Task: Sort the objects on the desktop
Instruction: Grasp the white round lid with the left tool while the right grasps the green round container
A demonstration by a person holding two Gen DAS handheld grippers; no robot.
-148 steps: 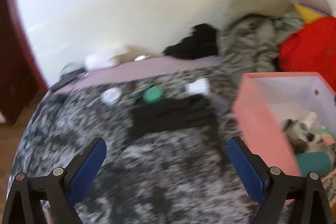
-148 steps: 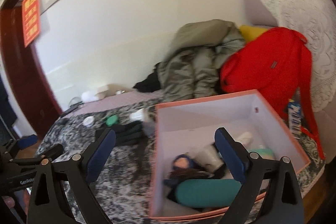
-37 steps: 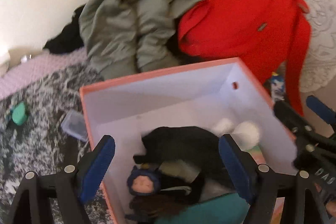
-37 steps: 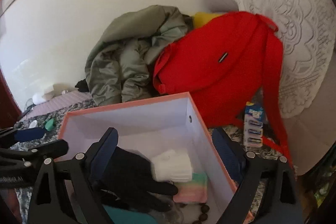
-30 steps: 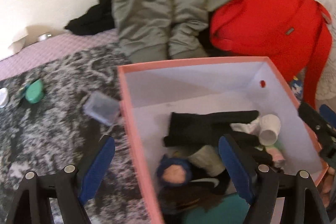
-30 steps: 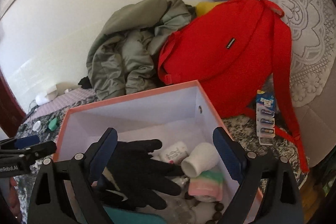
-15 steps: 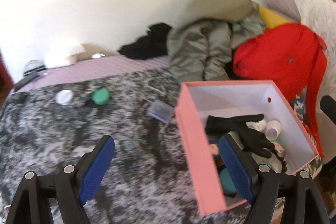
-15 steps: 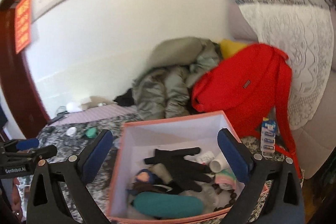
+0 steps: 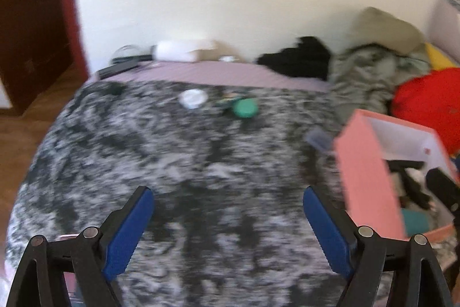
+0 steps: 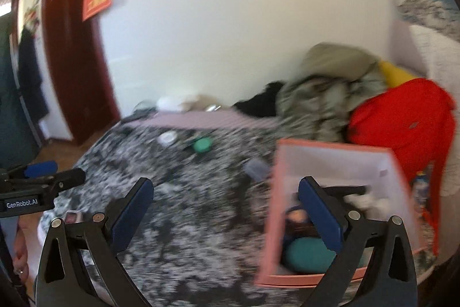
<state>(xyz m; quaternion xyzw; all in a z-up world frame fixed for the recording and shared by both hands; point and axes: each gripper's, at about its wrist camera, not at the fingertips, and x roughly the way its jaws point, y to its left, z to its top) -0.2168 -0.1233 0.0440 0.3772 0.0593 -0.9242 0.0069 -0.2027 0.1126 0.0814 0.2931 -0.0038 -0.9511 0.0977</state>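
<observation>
A pink box [image 9: 366, 163] stands at the right on the grey speckled blanket [image 9: 201, 163]; it also shows in the right wrist view [image 10: 276, 206]. It holds a black glove [image 9: 408, 166], a teal object [image 10: 307, 252] and a doll [image 10: 296, 216]. On the blanket lie a green lid [image 9: 244, 108], a white lid [image 9: 193, 98] and a small clear case [image 9: 319, 138]. My left gripper [image 9: 227, 220] is open and empty above the blanket. My right gripper [image 10: 225, 206] is open and empty, at the box's left edge.
A grey-green jacket [image 9: 371, 71], black clothing [image 9: 299, 59] and a red backpack [image 9: 431, 97] are piled at the back right. A pink striped sheet [image 9: 215, 74] runs along the wall. A dark wooden door [image 10: 72, 62] is at left.
Both grippers have swung left, away from over the box, toward the open blanket. The black glove, on the blanket earlier, now lies in the box.
</observation>
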